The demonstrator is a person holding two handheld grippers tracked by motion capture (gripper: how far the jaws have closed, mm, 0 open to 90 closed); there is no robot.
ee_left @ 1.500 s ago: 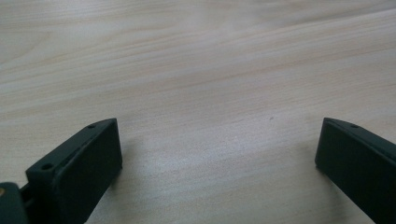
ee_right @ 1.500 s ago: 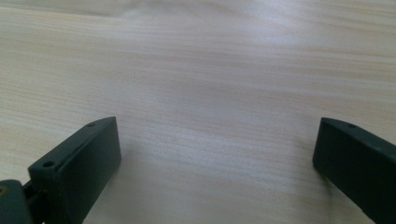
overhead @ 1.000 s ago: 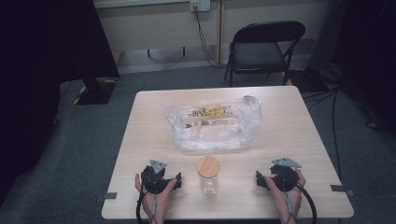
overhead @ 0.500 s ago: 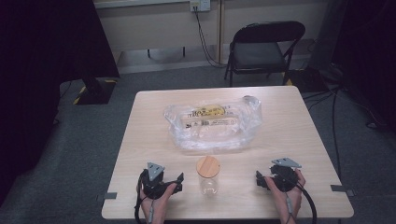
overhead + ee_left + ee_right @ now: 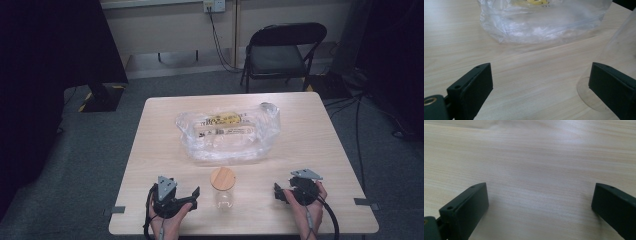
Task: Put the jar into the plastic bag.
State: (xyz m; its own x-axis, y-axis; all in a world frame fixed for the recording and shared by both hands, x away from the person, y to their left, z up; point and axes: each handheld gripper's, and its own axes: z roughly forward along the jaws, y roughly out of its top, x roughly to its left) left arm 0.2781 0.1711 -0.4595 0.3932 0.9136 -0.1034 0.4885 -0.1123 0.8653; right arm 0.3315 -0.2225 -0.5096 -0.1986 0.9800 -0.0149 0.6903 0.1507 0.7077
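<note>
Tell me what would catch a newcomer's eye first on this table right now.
Probably the crumpled clear plastic bag with yellow-labelled contents at the table's middle. Next, the small glass jar with a wooden lid at the near edge, standing between the open left gripper and the open right gripper.

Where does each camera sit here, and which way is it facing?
High view: above the near table edge, looking forward and down at the table; both hands, left gripper, right gripper.
Left gripper view: low, along its open jaws toward the plastic bag and glass jar.
Right gripper view: low, over bare wood, jaws open.
Shared: bag and jar, in the high and left gripper views.
</note>
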